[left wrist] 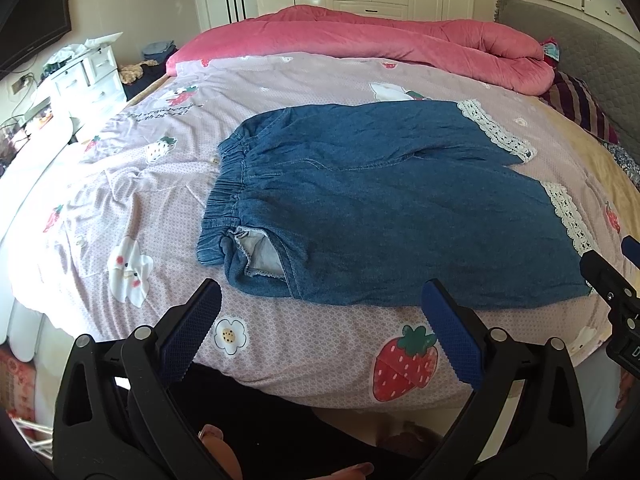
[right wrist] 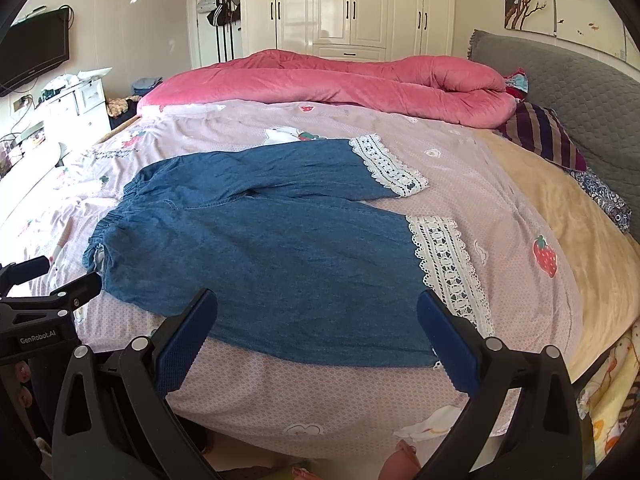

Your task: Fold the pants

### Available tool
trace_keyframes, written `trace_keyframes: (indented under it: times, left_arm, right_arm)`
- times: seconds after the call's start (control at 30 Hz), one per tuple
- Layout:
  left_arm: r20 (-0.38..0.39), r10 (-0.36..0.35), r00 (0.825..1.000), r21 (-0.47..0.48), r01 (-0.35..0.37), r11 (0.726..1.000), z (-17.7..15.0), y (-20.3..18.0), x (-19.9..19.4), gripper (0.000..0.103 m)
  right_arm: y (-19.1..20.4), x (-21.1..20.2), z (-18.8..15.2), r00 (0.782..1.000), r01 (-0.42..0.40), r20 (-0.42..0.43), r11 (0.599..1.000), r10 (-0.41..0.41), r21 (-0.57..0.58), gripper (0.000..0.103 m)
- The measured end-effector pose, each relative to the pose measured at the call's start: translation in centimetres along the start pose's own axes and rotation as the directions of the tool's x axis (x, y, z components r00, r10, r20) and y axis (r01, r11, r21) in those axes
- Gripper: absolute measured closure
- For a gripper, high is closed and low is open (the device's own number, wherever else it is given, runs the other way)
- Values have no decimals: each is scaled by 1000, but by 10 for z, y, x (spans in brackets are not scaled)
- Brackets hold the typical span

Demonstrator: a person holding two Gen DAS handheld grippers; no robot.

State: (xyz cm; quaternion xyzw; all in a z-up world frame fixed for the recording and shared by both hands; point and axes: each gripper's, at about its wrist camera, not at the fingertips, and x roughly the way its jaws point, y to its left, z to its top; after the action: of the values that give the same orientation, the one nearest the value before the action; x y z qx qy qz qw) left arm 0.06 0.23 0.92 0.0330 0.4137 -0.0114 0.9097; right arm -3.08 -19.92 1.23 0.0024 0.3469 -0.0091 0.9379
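Blue denim pants (left wrist: 380, 208) (right wrist: 260, 248) with white lace cuffs (right wrist: 448, 268) lie spread flat on the pink patterned bed sheet (left wrist: 304, 344), elastic waistband (left wrist: 224, 192) to the left, both legs pointing right. My left gripper (left wrist: 322, 294) hovers open just in front of the near edge of the pants, below the waistband pocket. The right gripper (right wrist: 318, 304) is open too, over the near leg, close to its lace cuff. Nothing sits between either pair of fingers. The right gripper (left wrist: 612, 276) shows at the left wrist view's right edge, the left gripper (right wrist: 52, 284) at the right wrist view's left edge.
A rolled pink quilt (right wrist: 340, 80) lies across the far side of the bed. A grey headboard (right wrist: 580, 92), a striped pillow (right wrist: 548, 136) and a yellow blanket (right wrist: 560, 208) are at the right. White drawers (left wrist: 88, 76) and a wall TV (left wrist: 32, 36) stand at the left; white wardrobes (right wrist: 360, 4) behind.
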Motion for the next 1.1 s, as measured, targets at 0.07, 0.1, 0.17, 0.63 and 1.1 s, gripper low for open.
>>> trace_keyframes:
  times: [0.07, 0.1, 0.17, 0.63, 1.1]
  left_arm:
    - [-1, 2, 1000, 0, -2, 1000, 0, 0, 1, 9]
    - [-2, 3, 1000, -1, -3, 1000, 0, 0, 1, 9]
    - [-1, 4, 1000, -3, -4, 1000, 0, 0, 0, 9]
    - [-8, 5, 1000, -8, -5, 1000, -1, 0, 3, 9]
    - [-12, -4, 1000, -19, 3, 1000, 6, 4, 10, 9]
  right_arm:
    - [0, 0, 0, 1000, -2, -3, 1000, 2, 0, 4]
    - [0, 1, 0, 1000, -4, -6, 1000, 4, 2, 4]
    - [0, 1, 0, 1000, -5, -6, 1000, 5, 2, 4]
    - [0, 6, 0, 1000, 1, -10, 1000, -1, -2, 4]
    - [0, 17, 6, 1000, -6, -14, 1000, 6, -5, 4]
